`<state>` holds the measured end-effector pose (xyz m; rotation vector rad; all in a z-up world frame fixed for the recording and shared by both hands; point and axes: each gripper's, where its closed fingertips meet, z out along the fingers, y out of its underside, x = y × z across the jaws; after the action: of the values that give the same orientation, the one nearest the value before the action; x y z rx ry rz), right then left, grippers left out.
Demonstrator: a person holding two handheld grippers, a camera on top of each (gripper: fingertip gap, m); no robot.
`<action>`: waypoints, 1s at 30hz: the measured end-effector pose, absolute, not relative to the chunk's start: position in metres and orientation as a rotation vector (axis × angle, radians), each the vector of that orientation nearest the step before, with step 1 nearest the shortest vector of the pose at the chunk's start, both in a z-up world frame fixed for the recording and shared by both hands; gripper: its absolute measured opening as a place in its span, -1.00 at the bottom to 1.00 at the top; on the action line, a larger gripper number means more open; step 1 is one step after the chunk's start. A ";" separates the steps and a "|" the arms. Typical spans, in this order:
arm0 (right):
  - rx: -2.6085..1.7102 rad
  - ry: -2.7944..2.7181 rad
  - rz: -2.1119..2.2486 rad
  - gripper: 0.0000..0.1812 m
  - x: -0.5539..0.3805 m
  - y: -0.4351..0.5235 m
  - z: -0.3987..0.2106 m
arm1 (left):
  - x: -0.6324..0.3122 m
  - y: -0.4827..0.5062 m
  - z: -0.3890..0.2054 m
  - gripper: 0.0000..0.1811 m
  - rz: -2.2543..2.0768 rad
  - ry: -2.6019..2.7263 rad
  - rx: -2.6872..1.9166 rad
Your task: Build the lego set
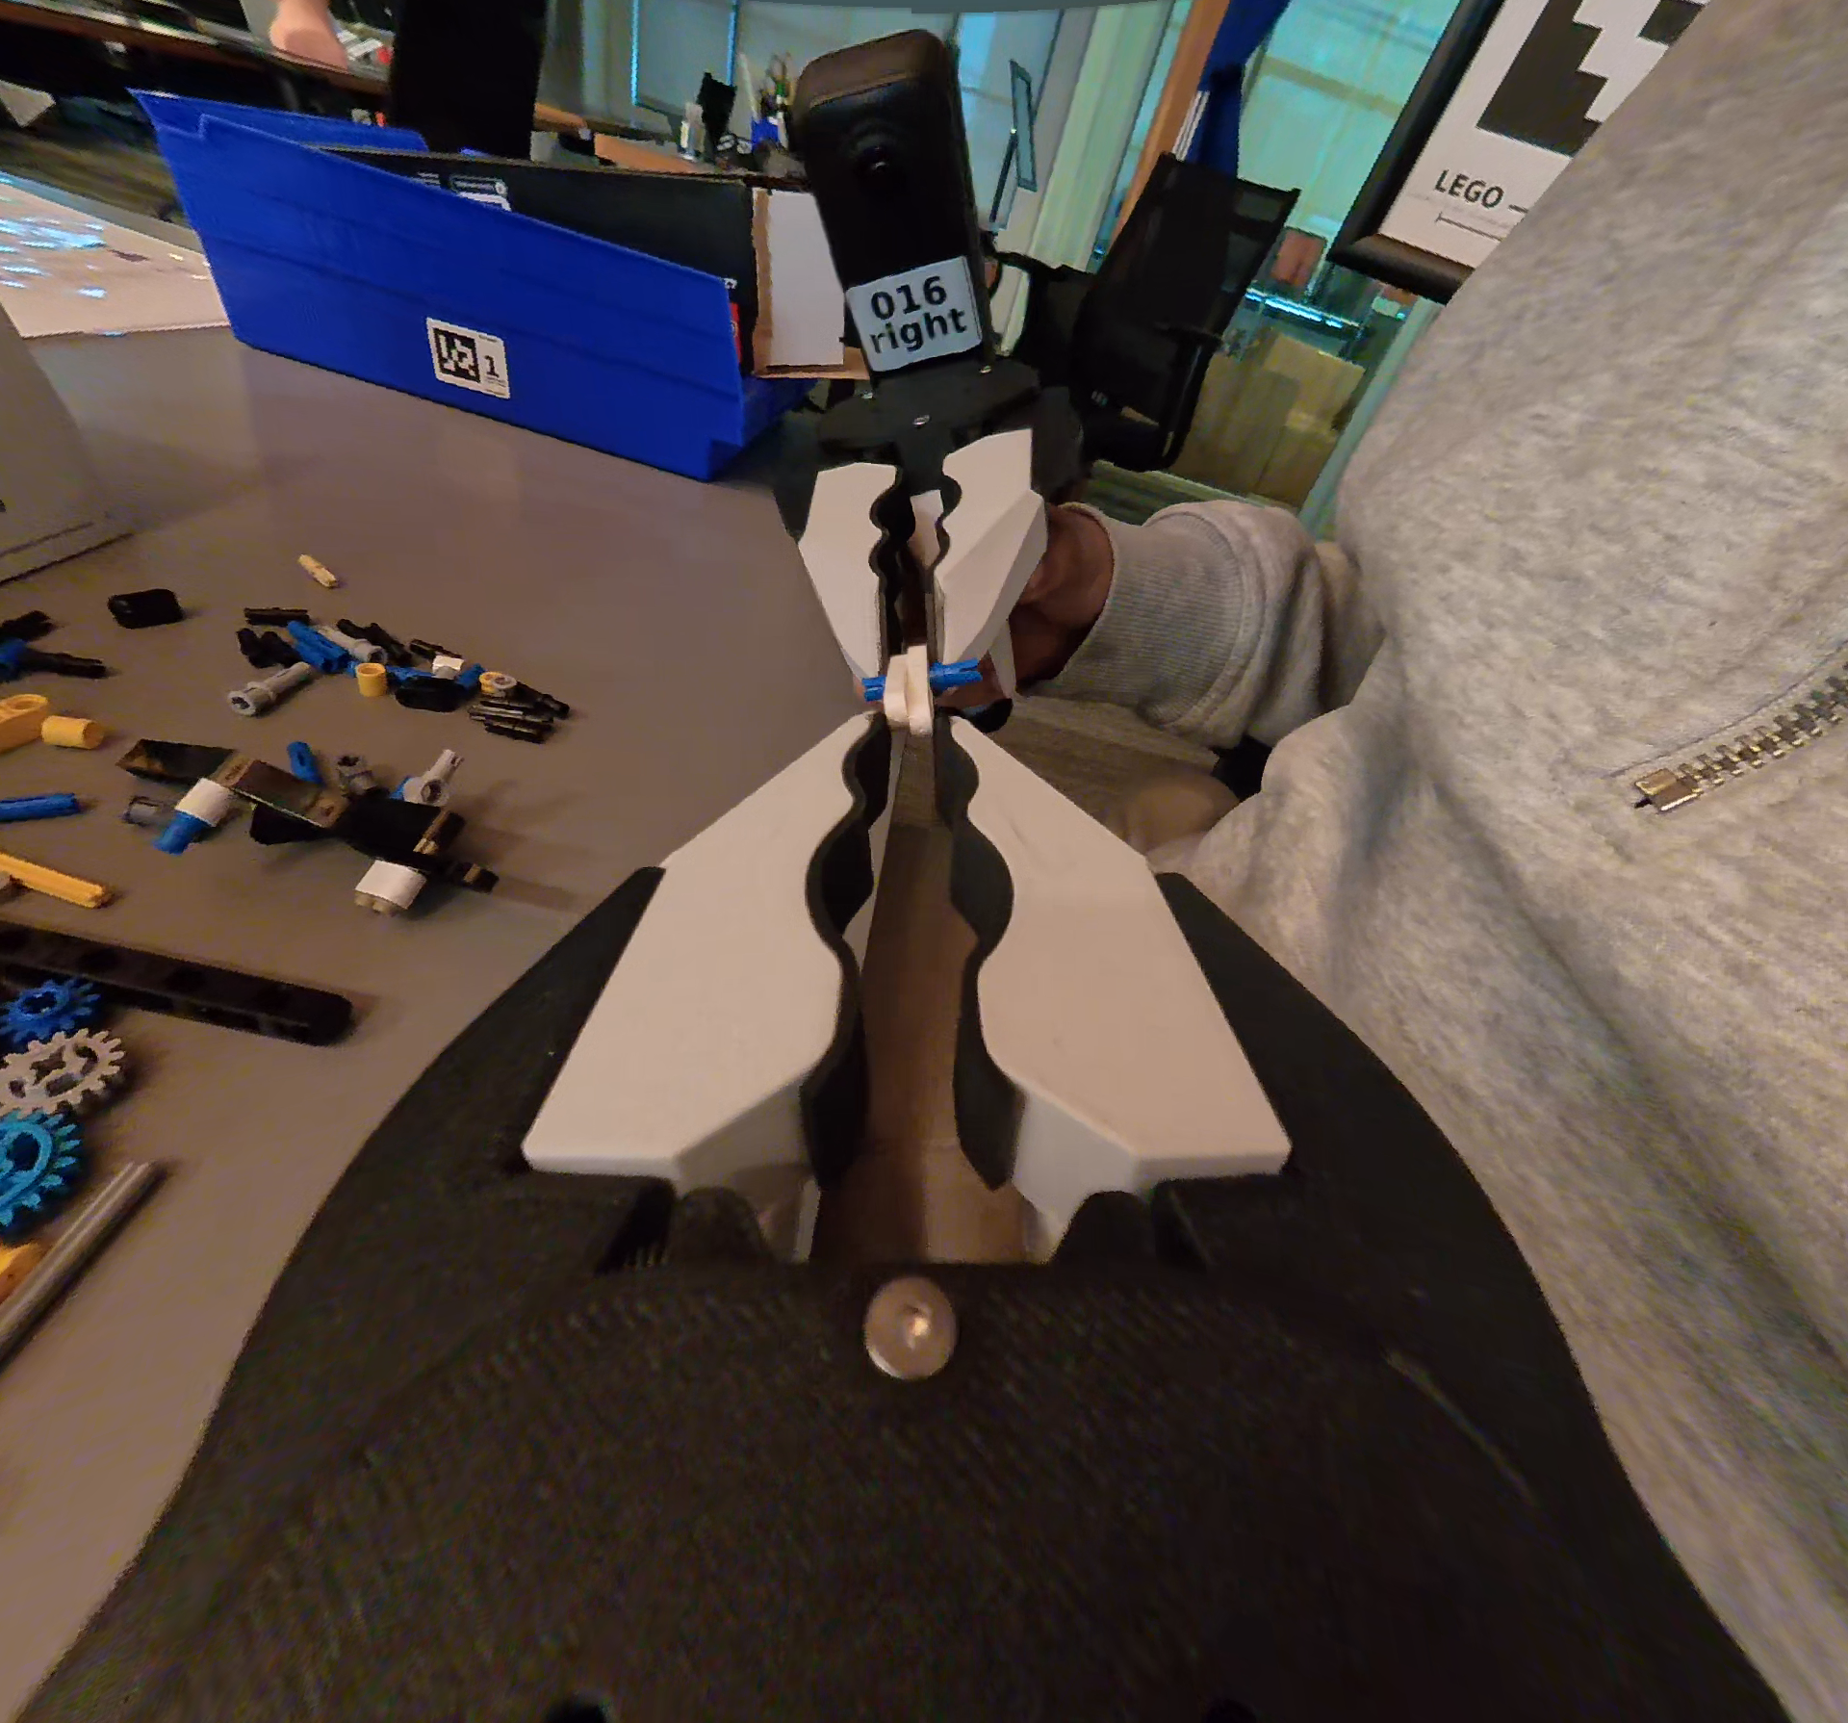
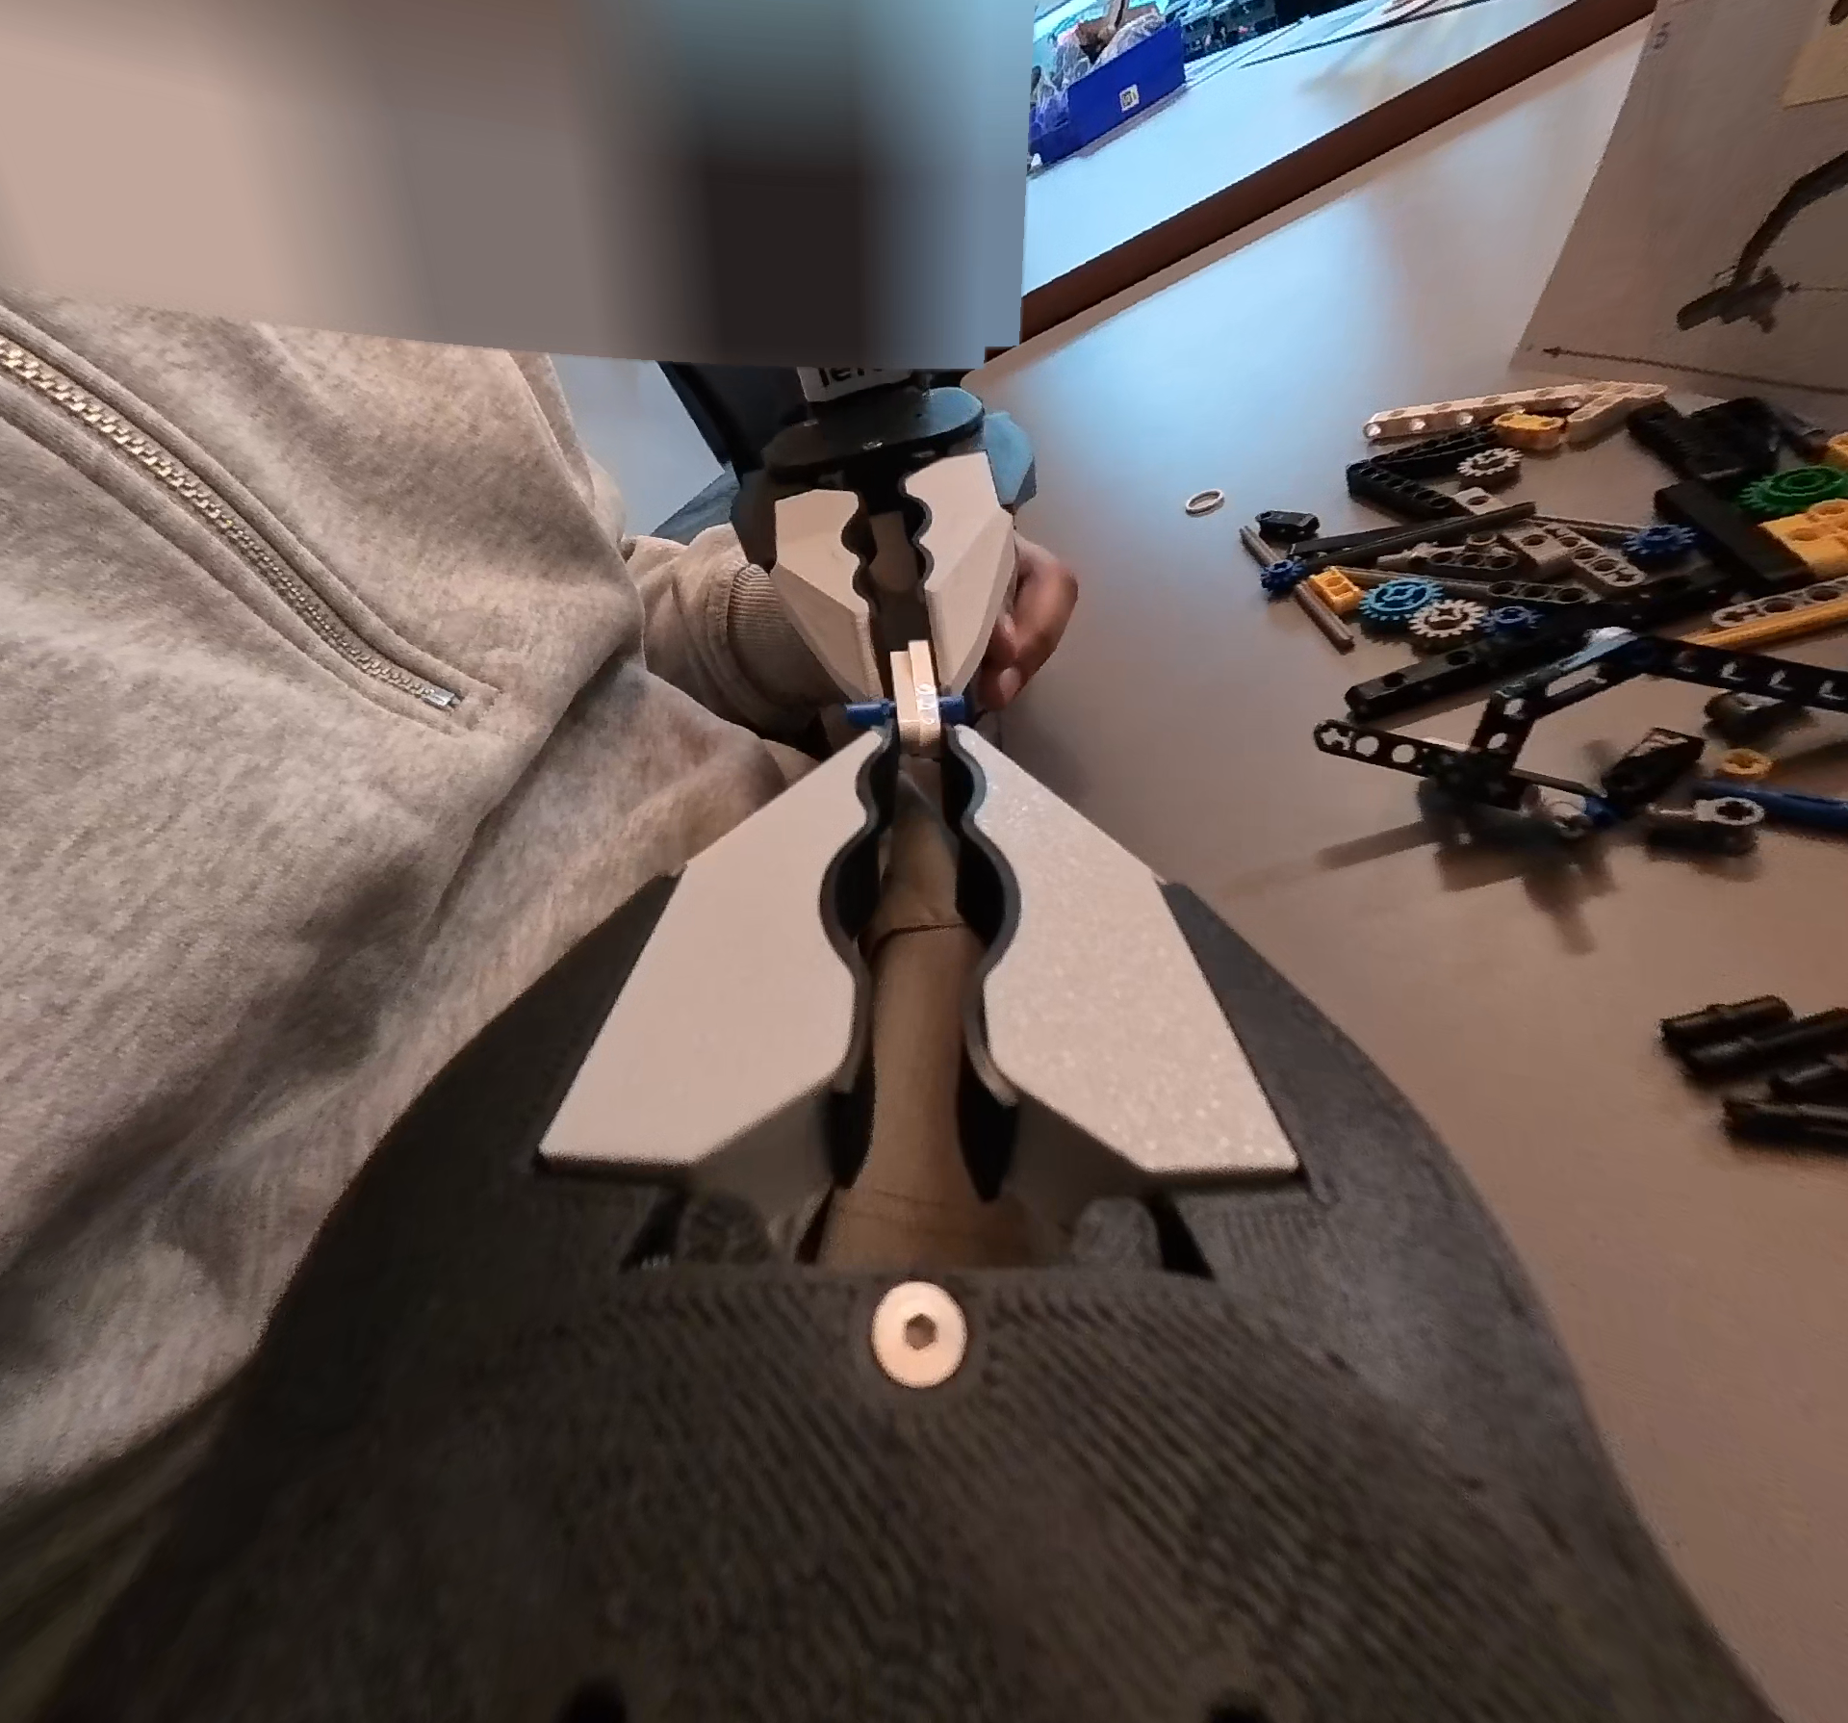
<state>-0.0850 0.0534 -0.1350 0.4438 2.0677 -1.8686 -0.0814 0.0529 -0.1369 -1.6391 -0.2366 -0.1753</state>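
A small white lego piece [image 1: 910,693] with a blue pin [image 1: 953,673] through it hangs in the air above the table's edge, in front of a person's grey hoodie. My left gripper [image 1: 905,730] and my right gripper [image 1: 915,650] meet tip to tip on it, and both look shut on it. The right wrist view shows the same: the white piece [image 2: 918,700], the blue pin [image 2: 866,711], my right gripper [image 2: 912,747] near and my left gripper [image 2: 912,660] opposite. The exact contact at the fingertips is hard to see.
Loose lego parts [image 1: 300,745], gears [image 1: 55,1075] and a black beam [image 1: 170,985] lie on the grey table [image 1: 500,515]. A blue bin [image 1: 450,295] stands behind them. The right wrist view shows a pile of beams and gears [image 2: 1600,595], black pins [image 2: 1760,1065] and an instruction sheet [image 2: 1720,125]. The grippers are tip to tip, or close to it.
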 end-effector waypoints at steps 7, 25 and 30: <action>0.415 2.112 -1.866 -0.94 -0.083 0.053 -0.137 | -0.080 0.052 -0.137 -0.92 -0.210 -0.240 -1.637; 0.381 2.159 -1.849 -0.94 -0.080 0.053 -0.139 | -0.079 0.050 -0.136 -0.92 -0.230 -0.240 -1.630; 0.383 2.184 -1.917 -0.86 -0.086 0.054 -0.134 | -0.087 0.050 -0.133 -0.93 -0.287 -0.334 -1.585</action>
<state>-0.0857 0.0539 -0.1343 0.3833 2.1841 -1.9167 -0.0874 0.0499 -0.1325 -1.5847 -0.3344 -0.2870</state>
